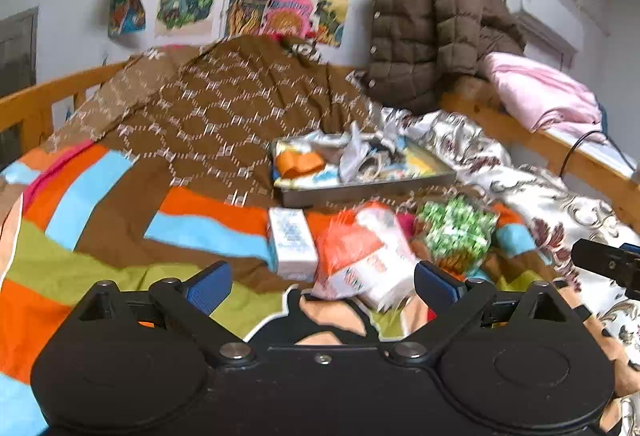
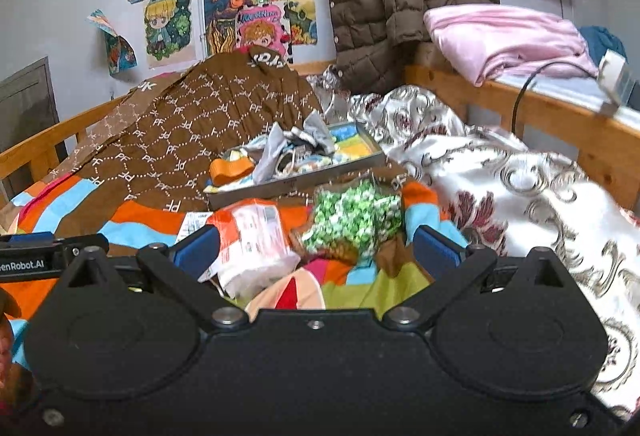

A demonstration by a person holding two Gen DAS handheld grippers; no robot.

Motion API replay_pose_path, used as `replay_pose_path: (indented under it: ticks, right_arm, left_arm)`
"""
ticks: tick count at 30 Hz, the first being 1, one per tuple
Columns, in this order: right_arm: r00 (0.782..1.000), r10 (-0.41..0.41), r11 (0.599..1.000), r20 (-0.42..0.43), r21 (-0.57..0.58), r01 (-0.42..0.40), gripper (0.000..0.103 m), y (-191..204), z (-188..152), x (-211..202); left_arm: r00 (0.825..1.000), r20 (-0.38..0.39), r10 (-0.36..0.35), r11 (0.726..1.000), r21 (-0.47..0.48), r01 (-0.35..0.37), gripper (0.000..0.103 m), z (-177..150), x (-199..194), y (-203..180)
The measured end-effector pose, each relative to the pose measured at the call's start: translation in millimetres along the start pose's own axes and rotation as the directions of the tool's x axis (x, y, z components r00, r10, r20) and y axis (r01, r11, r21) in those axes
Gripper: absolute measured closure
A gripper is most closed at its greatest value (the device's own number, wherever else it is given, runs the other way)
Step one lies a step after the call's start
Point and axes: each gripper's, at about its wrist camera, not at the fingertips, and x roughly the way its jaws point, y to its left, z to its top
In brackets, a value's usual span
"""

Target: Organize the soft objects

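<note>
A: Where do the soft things lie?

B: On the bed, over the striped blanket of orange, blue, green and brown (image 1: 80, 220). An orange-and-white plastic pack of tissues (image 1: 368, 256) lies nearest the left tool (image 1: 323, 286), with a small white-and-blue carton (image 1: 291, 242) just beside it on its left. A green-and-white patterned crinkly packet (image 2: 354, 218) sits just beside the pack on its right, straight ahead of the right tool (image 2: 316, 250).

A: And the tools themselves?

B: Both stand wide open, blue pads far apart, nothing between them. The left one hovers just short of the tissue pack; the right one hovers before the green packet, and I cannot tell whether either touches the blanket.

A: What lies behind the packets?

B: A shallow grey metal tray (image 1: 360, 192) rests on the brown quilt with a white hexagon pattern (image 1: 224, 108). In the tray I see an orange folded cloth (image 1: 298, 162) at its left end and crumpled grey-and-white fabric (image 1: 358, 152) in the middle, over colourful printed pieces.

A: To the right?

B: A white satin cover with dark red flowers (image 2: 516, 188) spreads beside the tray. A brown quilted puffer jacket (image 2: 384, 4) hangs by the wooden bed rail (image 2: 560, 116), and a folded pink blanket (image 2: 504, 40) lies on the ledge above it.
</note>
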Motion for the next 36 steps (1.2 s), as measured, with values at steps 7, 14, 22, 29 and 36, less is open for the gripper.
replay_pose_path:
  ticks: [7, 14, 22, 29, 36]
  right_arm:
    - [0.999, 0.009, 1.0, -0.04, 0.015, -0.009, 0.001, 0.2, -19.2, 13.4]
    - [0.998, 0.023, 1.0, -0.056, 0.003, -0.023, 0.001, 3.8, -28.7, 15.1]
    - [0.998, 0.031, 0.999, -0.057, -0.03, -0.032, 0.001, 12.4, -33.2, 16.4]
    - [0.997, 0.032, 0.999, -0.075, -0.019, -0.034, 0.001, 9.5, -36.7, 20.6]
    - [0.997, 0.026, 1.0, -0.073, 0.001, -0.026, 0.001, 6.1, -37.1, 21.9]
  left_arm:
    - [0.999, -0.035, 0.026, 1.0, -0.013, -0.027, 0.005, -9.3, 5.5, 3.9]
    - [0.997, -0.058, 0.048, 0.999, -0.018, -0.049, 0.005, -14.3, 9.2, 5.3]
    - [0.996, -0.072, 0.059, 0.998, -0.019, -0.06, 0.004, -18.5, 10.7, 3.9]
    - [0.996, -0.07, 0.061, 0.998, -0.012, -0.062, 0.004, -19.4, 10.0, 2.6]
    - [0.996, -0.068, 0.063, 0.998, 0.003, -0.063, 0.004, -20.2, 9.2, -2.6]
